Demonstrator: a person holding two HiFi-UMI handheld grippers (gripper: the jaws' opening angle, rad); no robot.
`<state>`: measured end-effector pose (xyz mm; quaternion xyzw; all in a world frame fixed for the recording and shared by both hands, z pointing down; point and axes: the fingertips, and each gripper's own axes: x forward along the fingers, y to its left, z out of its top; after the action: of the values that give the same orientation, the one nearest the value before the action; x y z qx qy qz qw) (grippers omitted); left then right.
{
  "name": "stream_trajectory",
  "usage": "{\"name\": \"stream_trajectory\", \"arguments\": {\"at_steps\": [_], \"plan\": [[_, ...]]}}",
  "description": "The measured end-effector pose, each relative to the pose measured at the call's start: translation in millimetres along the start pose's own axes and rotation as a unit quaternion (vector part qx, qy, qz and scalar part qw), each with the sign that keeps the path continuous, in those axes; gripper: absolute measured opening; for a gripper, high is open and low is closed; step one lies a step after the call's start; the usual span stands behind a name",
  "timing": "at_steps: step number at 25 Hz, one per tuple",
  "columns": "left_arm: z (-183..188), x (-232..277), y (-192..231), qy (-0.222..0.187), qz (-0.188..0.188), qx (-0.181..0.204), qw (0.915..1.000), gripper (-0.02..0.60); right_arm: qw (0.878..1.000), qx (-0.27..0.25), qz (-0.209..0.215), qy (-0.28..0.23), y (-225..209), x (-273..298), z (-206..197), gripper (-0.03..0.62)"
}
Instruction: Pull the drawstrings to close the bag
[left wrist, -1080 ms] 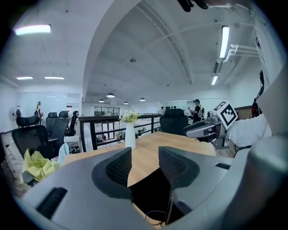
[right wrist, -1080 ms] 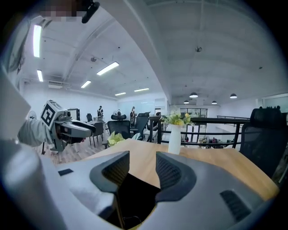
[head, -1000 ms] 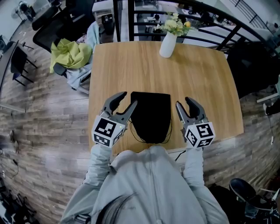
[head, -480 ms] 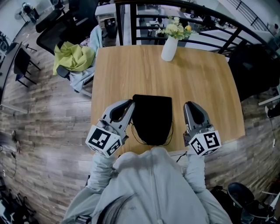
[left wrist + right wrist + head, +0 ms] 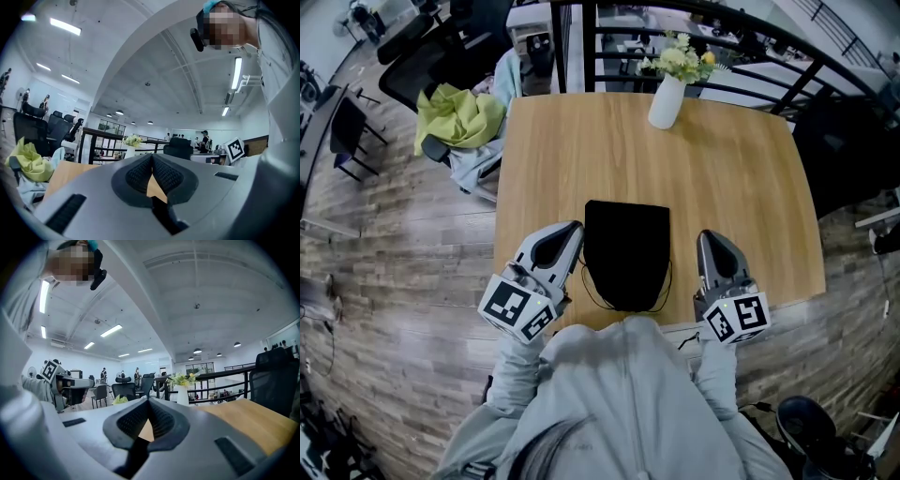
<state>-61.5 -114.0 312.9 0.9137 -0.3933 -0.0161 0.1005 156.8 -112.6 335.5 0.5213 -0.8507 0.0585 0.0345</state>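
bag: black drawstring bag, flat on the surface, centred near the near edge, between the two tongs.
bag state: mouth not cinched; body lying smooth, far end square, near end rounded.
drawstrings: thin dark loops trailing round the near end on both sides, slack on the wood, touching neither tongs.
left tongs: pressed together, just closed, nothing between the pads; in the left gripper view only bare wood behind the seam. tip just beside the bag's left edge, near the far corner, pointing away from the body.
right tongs: pressed together, just closed, pads meeting on nothing; same in the right gripper view. a strip of bare wood between it and the bag's right edge.
step in hand: pre-grasp, by the look of it. no cord caught, no pull started, closing entirely left to do.
next move calls for: spreading both tongs, bringing the tips back toward the near end where the loops lie, one cord per side, pinching each, then drawing outward in opposite directions.
watch: cord thin and flat on the wood, easy to close beside rather than on; light bag likely to slide if one side pulls first.
clutter: white vase with flowers at the far edge, well apart from the work.
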Motion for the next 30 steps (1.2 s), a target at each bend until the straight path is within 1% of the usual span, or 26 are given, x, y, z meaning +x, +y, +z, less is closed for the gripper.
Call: {"name": "stream_trajectory", "arguments": {"at_steps": [16,30], "plan": [[-2,7,10,0.006,0.002,0.005,1.0,0.026,1.0,-0.015,-0.005,0.008,-8,8,3,0.021],[-4,5,14,0.013,0.0,0.008,0.9999,0.026,1.0,-0.02,-0.004,0.005,0,13,4,0.021]]}}
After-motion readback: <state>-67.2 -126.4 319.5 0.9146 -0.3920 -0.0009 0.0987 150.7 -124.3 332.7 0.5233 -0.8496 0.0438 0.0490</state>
